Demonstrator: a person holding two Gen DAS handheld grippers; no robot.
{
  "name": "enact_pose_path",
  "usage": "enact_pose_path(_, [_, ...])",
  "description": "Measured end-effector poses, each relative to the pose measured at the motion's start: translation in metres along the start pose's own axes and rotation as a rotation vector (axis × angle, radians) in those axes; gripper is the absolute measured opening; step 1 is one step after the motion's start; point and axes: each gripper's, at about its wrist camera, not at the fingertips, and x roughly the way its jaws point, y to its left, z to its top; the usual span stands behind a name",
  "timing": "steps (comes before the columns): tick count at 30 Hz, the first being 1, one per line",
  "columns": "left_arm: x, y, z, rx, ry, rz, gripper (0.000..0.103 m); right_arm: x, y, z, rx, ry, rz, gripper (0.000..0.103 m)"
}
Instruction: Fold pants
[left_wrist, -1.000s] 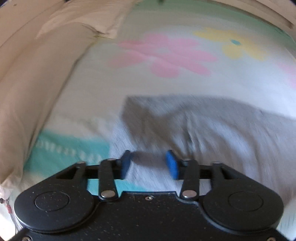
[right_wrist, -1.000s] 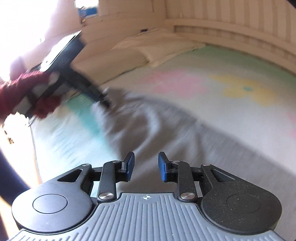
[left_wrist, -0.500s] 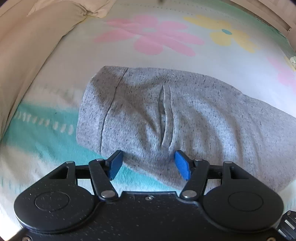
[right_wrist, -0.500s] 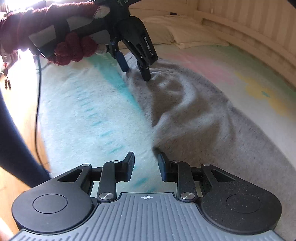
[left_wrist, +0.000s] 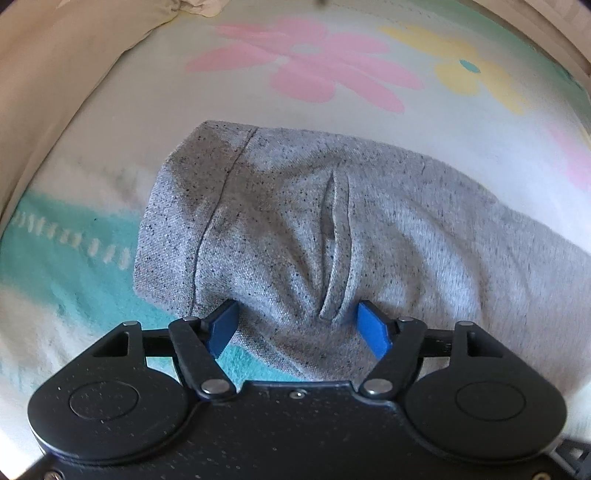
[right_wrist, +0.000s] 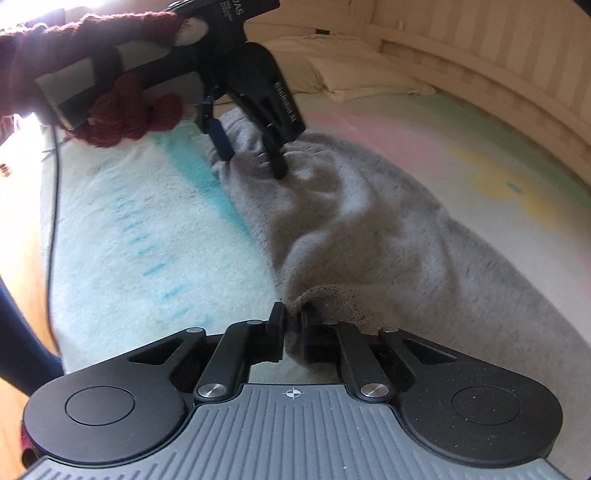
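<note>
The right gripper pinches an edge of the grey pants at lower centre; the left gripper, spread wide, straddles the cloth on the bed.

Left gripper spread wide, right gripper pinched

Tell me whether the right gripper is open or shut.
Shut. The right gripper has its fingers pinched close together on an edge of the grey pants, with fabric bunched up between them.
</note>
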Motion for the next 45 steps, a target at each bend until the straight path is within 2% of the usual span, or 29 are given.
enact_pose_path(2, [-0.003, 0.004, 0.002, -0.028, -0.013, -0.013, 0.072, -0.005, 0.008, -0.002, -0.038, -0.003, 0.010, 0.007])
enact_pose_path(5, [-0.012, 0.010, 0.005, -0.038, -0.048, 0.009, 0.070, -0.008, 0.021, -0.004, -0.087, 0.007, 0.018, 0.005])
enact_pose_path(6, [-0.015, 0.011, 0.006, -0.039, -0.057, 0.015, 0.071, -0.007, 0.023, -0.005, -0.092, 0.015, 0.036, 0.000])
enact_pose_path(8, [-0.018, 0.015, 0.008, -0.049, -0.074, 0.038, 0.070, -0.009, 0.030, -0.006, -0.083, 0.014, 0.130, 0.000])
enact_pose_path(10, [-0.016, 0.018, 0.010, -0.051, -0.075, 0.070, 0.072, -0.013, 0.053, -0.008, -0.173, -0.005, 0.117, 0.000])
enact_pose_path(12, [-0.016, 0.021, 0.011, -0.048, -0.079, 0.069, 0.074, -0.019, 0.068, -0.011, -0.239, -0.044, 0.101, 0.001])
enact_pose_path(15, [-0.020, 0.023, 0.012, -0.024, -0.108, 0.088, 0.074, -0.024, 0.072, -0.011, -0.248, -0.047, 0.111, 0.001])
enact_pose_path(18, [-0.024, 0.030, 0.014, 0.010, -0.153, 0.171, 0.081, -0.022, 0.064, -0.010, -0.207, -0.039, 0.106, 0.001])
enact_pose_path(21, [-0.029, 0.037, 0.016, 0.001, -0.187, 0.252, 0.077, -0.021, 0.052, -0.004, -0.144, -0.040, 0.114, 0.001])
enact_pose_path(22, [-0.035, 0.035, 0.015, 0.007, -0.211, 0.258, 0.075, -0.021, 0.049, -0.002, -0.127, -0.046, 0.116, 0.001])
enact_pose_path(24, [-0.046, 0.028, 0.011, 0.049, -0.262, 0.257, 0.076, -0.022, 0.043, 0.001, -0.089, -0.061, 0.120, 0.001])
enact_pose_path(26, [-0.048, 0.017, 0.004, 0.134, -0.277, 0.236, 0.079, -0.021, 0.039, 0.004, -0.062, -0.059, 0.127, 0.001])
enact_pose_path(28, [-0.034, 0.010, -0.003, 0.259, -0.205, 0.221, 0.078, -0.018, 0.034, 0.004, -0.043, -0.054, 0.118, 0.001])
enact_pose_path(30, [-0.002, 0.007, -0.017, 0.391, -0.051, 0.256, 0.074, -0.015, 0.028, 0.003, -0.013, -0.037, 0.118, 0.001])
enact_pose_path(31, [0.011, 0.009, -0.023, 0.414, -0.006, 0.276, 0.074, -0.014, 0.025, 0.002, 0.003, -0.032, 0.118, 0.001])
enact_pose_path(32, [0.013, 0.011, -0.027, 0.427, -0.004, 0.273, 0.074, -0.014, 0.022, 0.002, 0.015, -0.030, 0.115, 0.001])
enact_pose_path(35, [-0.003, 0.020, -0.022, 0.389, -0.049, 0.243, 0.071, -0.018, 0.011, 0.005, 0.071, -0.055, 0.112, 0.001])
enact_pose_path(40, [-0.027, 0.018, -0.008, 0.333, -0.164, 0.176, 0.069, -0.026, -0.010, 0.016, 0.154, -0.170, 0.064, 0.002])
enact_pose_path(43, [-0.031, 0.005, -0.008, 0.344, -0.218, 0.130, 0.075, -0.019, -0.026, 0.018, 0.213, -0.150, 0.027, 0.005])
enact_pose_path(45, [-0.022, -0.007, -0.011, 0.397, -0.230, 0.165, 0.079, -0.009, -0.036, 0.013, 0.259, -0.105, 0.024, 0.006])
